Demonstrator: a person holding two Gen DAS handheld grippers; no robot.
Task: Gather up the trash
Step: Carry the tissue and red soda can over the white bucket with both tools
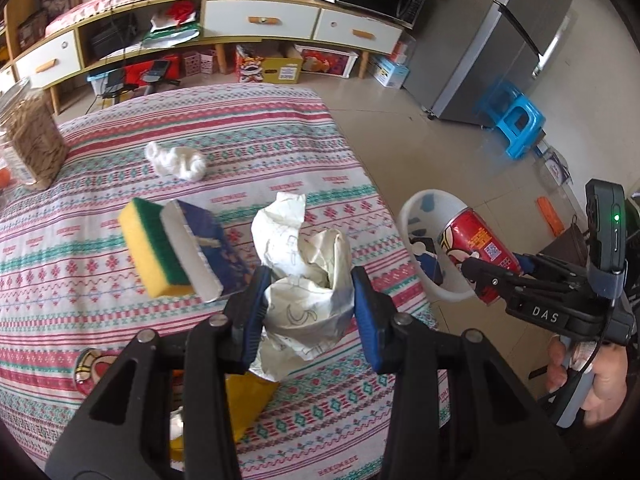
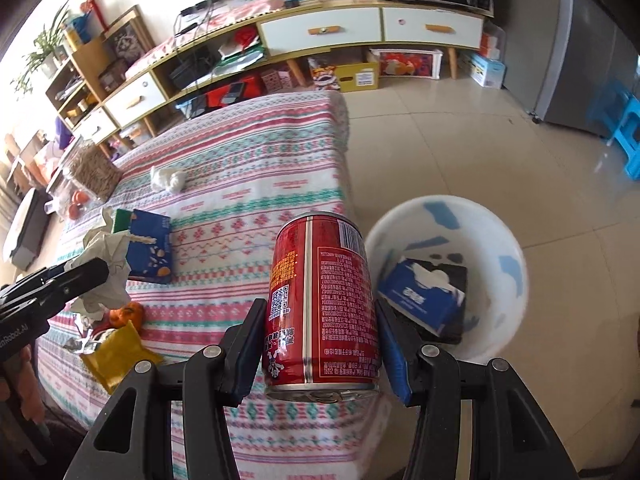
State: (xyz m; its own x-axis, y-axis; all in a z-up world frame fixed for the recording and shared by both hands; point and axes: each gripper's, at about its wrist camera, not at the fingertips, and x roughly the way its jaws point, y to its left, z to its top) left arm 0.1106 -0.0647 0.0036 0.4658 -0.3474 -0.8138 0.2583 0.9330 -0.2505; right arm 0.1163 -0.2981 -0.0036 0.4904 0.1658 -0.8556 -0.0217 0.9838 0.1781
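My left gripper (image 1: 308, 312) is shut on a crumpled white paper (image 1: 308, 264), held above the patterned table cloth (image 1: 240, 152). My right gripper (image 2: 320, 340) is shut on a red drink can (image 2: 324, 300), held at the table's right edge beside a white bin (image 2: 500, 240) on the floor. The bin holds a blue tissue box (image 2: 420, 300). From the left wrist view the can (image 1: 476, 248) hangs in front of the bin (image 1: 416, 216). A white tissue wad (image 1: 176, 160) lies farther back on the table.
On the table lie a yellow-green sponge (image 1: 148, 248), a blue box (image 1: 212, 240), a yellow wrapper (image 2: 116, 356), an orange peel (image 2: 128, 314) and a jar (image 1: 32, 144). A TV cabinet (image 1: 256, 20), a fridge (image 1: 500, 40) and a blue stool (image 1: 516, 124) stand beyond.
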